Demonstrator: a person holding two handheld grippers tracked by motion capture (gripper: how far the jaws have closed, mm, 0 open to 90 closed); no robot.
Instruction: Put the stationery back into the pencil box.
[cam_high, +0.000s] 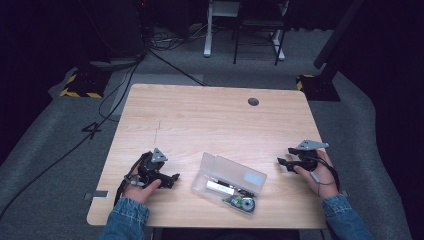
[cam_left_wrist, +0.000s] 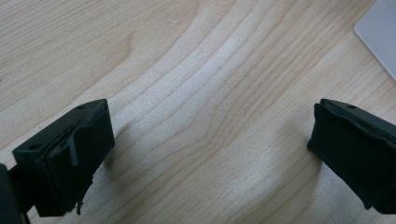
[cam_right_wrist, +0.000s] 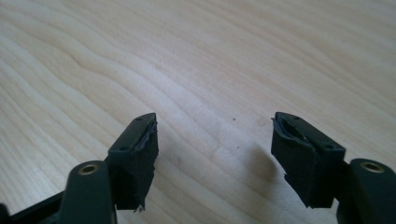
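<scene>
A clear plastic case (cam_high: 229, 183) lies open near the table's front edge, its lid (cam_high: 235, 171) tilted back; inside are a white tube-like item (cam_high: 220, 187) and a small round green-and-black item (cam_high: 246, 203). My left gripper (cam_high: 173, 179) rests on the table left of the case, held in a hand, open with only bare wood between its jaws (cam_left_wrist: 210, 144). A corner of the case (cam_left_wrist: 380, 35) shows at the upper right of the left gripper view. My right gripper (cam_high: 285, 156) sits to the right of the case, open over bare wood (cam_right_wrist: 215, 140).
The light wooden table (cam_high: 210, 120) has a round cable hole (cam_high: 253, 102) near its far edge. Beyond the table are grey floor, cables (cam_high: 125, 85), black-and-yellow stand bases (cam_high: 80, 87) and white furniture legs (cam_high: 207, 47).
</scene>
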